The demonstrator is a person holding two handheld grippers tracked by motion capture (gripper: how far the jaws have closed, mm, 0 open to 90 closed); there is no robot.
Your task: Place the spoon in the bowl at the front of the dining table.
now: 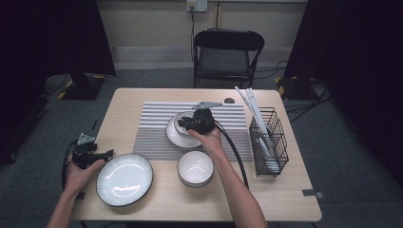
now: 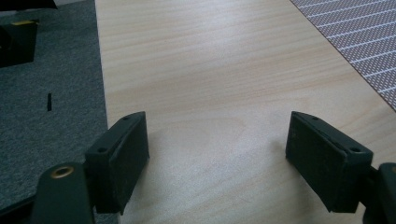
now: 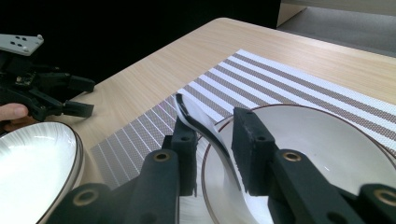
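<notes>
A white bowl (image 1: pixel 182 119) (image 3: pixel 317 149) with a dark rim stands on a small plate (image 1: pixel 179 138) on the striped placemat (image 1: pixel 152 137). A white ceramic spoon (image 3: pixel 205 128) leans in the bowl, its handle rising over the rim. My right gripper (image 1: pixel 185 124) (image 3: pixel 212 123) hangs over the bowl, open, with the spoon handle between its jaws; the pads do not press on it. My left gripper (image 1: pixel 105 153) (image 2: pixel 217 154) (image 3: pixel 86 97) rests open over bare wood at the table's left edge, nothing between its jaws.
A large plate (image 1: pixel 124 179) (image 3: pixel 32 163) lies at the front left, beside the left gripper. A second bowl (image 1: pixel 195 167) sits at the placemat's front edge. A black wire basket (image 1: pixel 268 140) with white utensils stands at the right. A folding chair (image 1: pixel 227 54) is behind the table.
</notes>
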